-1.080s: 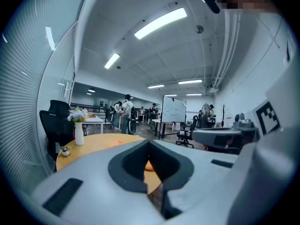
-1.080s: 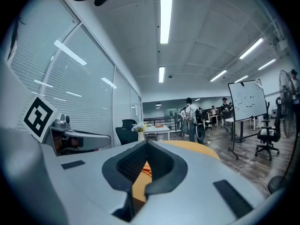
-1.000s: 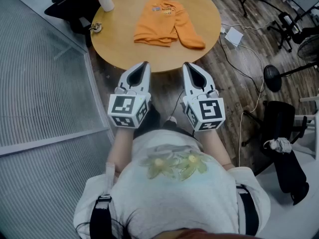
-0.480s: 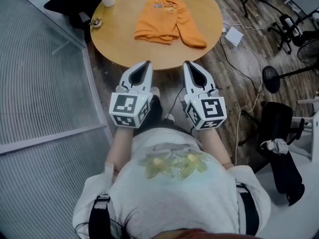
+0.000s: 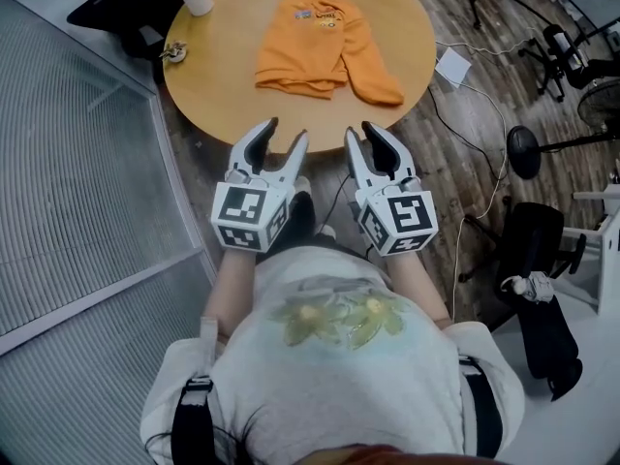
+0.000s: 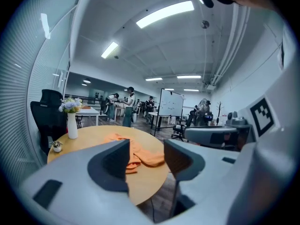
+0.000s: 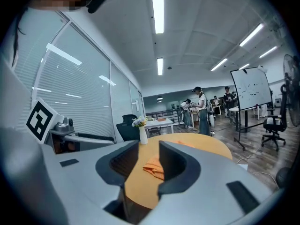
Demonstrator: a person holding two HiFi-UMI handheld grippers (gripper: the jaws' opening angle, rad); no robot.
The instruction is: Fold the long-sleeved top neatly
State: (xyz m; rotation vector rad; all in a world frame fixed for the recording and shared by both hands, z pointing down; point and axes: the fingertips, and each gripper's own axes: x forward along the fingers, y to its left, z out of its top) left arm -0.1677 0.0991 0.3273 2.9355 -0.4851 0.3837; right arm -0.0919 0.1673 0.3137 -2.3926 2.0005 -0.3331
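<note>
Long-sleeved top (image 5: 325,42) lies rumpled at twelve o'clock on table (image 5: 223,76), folding not begun; left gripper (image 5: 284,132) and right gripper (image 5: 361,132) have just been opening their jaws, both empty.

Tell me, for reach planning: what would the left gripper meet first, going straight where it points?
The left gripper, whose empty jaws have just been opening, aims over the table edge; probably the orange top first, depth unclear.

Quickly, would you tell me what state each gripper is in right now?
Left gripper: open, jaws have just been opening, nothing between them.
Right gripper: open slightly, jaws have just been opening, nothing between them.
</note>
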